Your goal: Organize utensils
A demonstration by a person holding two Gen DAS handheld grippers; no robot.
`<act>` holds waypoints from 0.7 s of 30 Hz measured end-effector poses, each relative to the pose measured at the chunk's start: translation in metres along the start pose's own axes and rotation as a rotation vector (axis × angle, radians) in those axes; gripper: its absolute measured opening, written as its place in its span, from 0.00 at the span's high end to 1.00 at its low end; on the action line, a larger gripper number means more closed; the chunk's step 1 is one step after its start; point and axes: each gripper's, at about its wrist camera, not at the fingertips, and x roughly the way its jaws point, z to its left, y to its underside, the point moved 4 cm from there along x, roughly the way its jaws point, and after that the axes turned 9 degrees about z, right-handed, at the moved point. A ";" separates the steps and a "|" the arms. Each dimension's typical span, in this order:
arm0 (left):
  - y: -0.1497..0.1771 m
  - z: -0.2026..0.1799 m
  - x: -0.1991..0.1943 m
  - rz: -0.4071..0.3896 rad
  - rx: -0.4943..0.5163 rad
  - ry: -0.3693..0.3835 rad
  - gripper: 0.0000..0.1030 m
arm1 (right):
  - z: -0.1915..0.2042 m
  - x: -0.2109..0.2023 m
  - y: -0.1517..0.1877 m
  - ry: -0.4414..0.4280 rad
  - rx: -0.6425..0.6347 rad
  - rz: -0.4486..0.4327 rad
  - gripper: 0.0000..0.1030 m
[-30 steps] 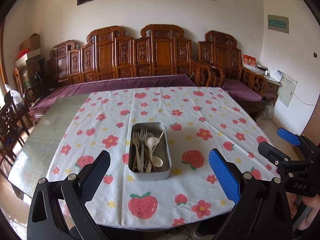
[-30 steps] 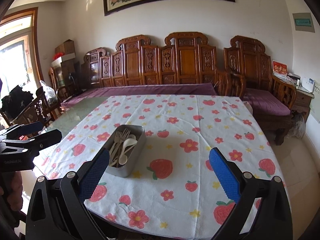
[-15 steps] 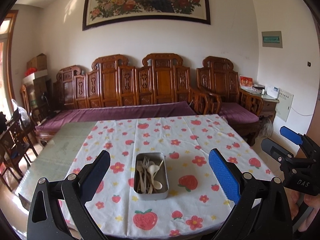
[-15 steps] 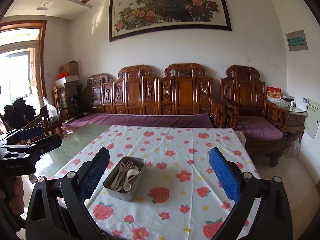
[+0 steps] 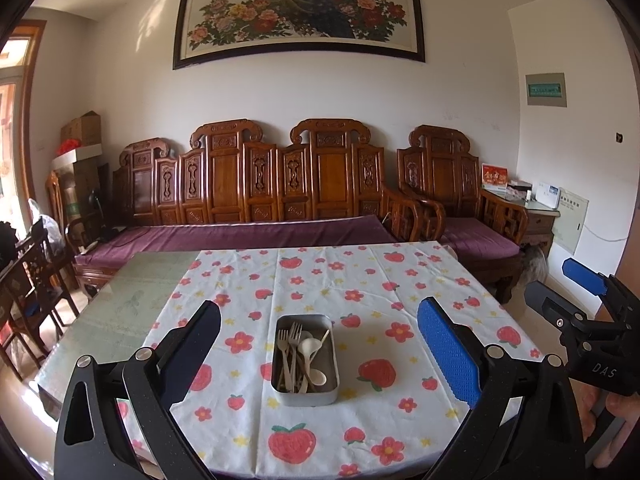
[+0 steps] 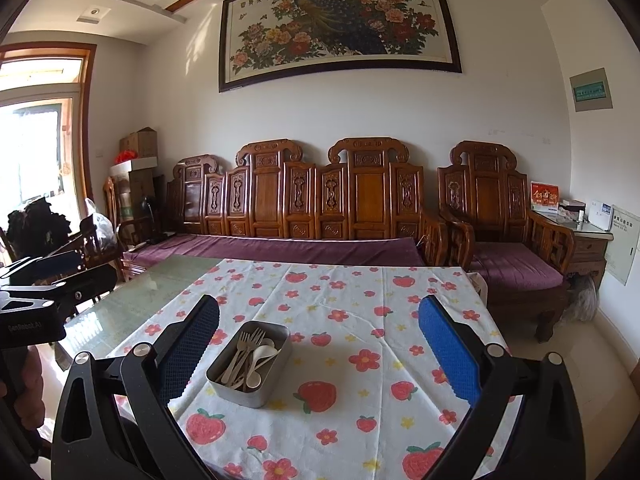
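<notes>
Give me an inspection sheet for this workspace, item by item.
Surface: table, glass top bare at its left, strawberry tablecloth over the rest.
Job's things: metal tin on the cloth, holding forks and spoons.
Clutter: nothing seen on the table.
Grippers: left gripper and right gripper both open, empty, above the near edge.
Cables: nothing seen.
Surroundings: carved wooden bench, peacock painting.

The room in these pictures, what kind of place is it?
Most likely a home living room: a carved wooden sofa with purple cushions, a large framed peacock painting on the wall, and a table under a strawberry-print tablecloth.
</notes>
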 end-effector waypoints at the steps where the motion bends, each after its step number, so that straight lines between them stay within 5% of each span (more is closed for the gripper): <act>1: 0.000 0.000 -0.001 0.000 0.000 0.000 0.08 | 0.001 0.002 0.000 0.000 0.002 0.000 0.03; 21: 0.002 -0.002 -0.003 -0.004 -0.003 0.004 0.08 | 0.001 0.008 0.004 0.001 0.013 0.013 0.03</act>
